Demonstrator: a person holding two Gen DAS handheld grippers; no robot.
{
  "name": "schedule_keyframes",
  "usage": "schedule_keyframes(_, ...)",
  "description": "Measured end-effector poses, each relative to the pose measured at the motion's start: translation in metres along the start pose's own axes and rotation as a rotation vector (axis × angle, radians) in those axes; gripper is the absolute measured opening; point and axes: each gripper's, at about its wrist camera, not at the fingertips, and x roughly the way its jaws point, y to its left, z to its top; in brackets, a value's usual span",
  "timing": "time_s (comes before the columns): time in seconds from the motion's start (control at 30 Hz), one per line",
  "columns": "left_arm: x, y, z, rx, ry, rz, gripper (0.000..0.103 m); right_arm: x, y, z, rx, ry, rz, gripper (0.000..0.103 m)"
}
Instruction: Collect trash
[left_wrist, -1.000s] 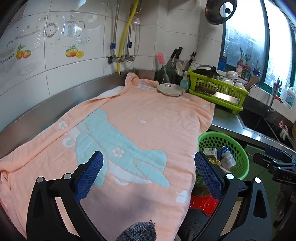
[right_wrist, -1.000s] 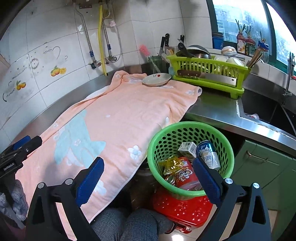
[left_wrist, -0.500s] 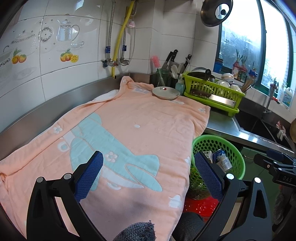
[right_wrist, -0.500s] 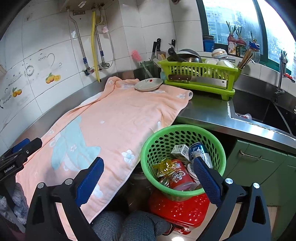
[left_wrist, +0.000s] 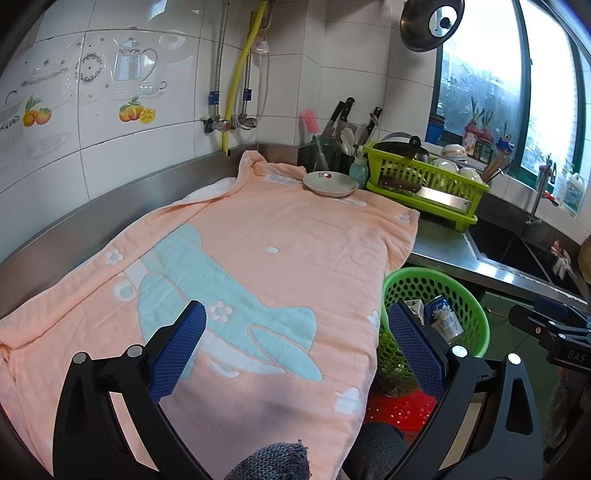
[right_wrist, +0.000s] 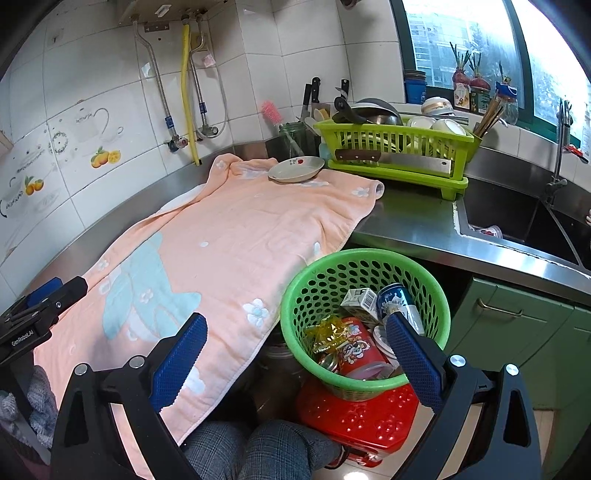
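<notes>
A green perforated basket (right_wrist: 295, 295) (left_wrist: 476, 314) stands on a red stool (right_wrist: 362, 417) beside the counter. It holds a blue can (right_wrist: 397, 299) (left_wrist: 445, 319), a small white carton (right_wrist: 360, 301), a red snack cup (right_wrist: 354, 350) and a gold wrapper (right_wrist: 327, 332). My left gripper (left_wrist: 295, 350) is open above the peach towel (left_wrist: 258, 258) with nothing between its blue pads. My right gripper (right_wrist: 295, 360) is open too, hovering over the towel's hanging edge and the basket's near side.
A white plate (left_wrist: 330, 182) sits on the towel's far end. A lime dish rack (right_wrist: 395, 147) with a cleaver, knives in a holder, and a steel sink (right_wrist: 517, 221) fill the right. The person's knees (right_wrist: 251, 446) are below the counter edge.
Both grippers have drawn back and lifted a little, so the towel, plate and basket look slightly farther away. Both stay open and empty.
</notes>
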Motion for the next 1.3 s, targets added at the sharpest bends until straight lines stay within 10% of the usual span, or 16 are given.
schedule_keyframes(1.3, 0.009, -0.019, 0.005, 0.036, 0.008, -0.019, 0.098, -0.003, -0.008, 0.001, 0.011, -0.01, -0.008, 0.095)
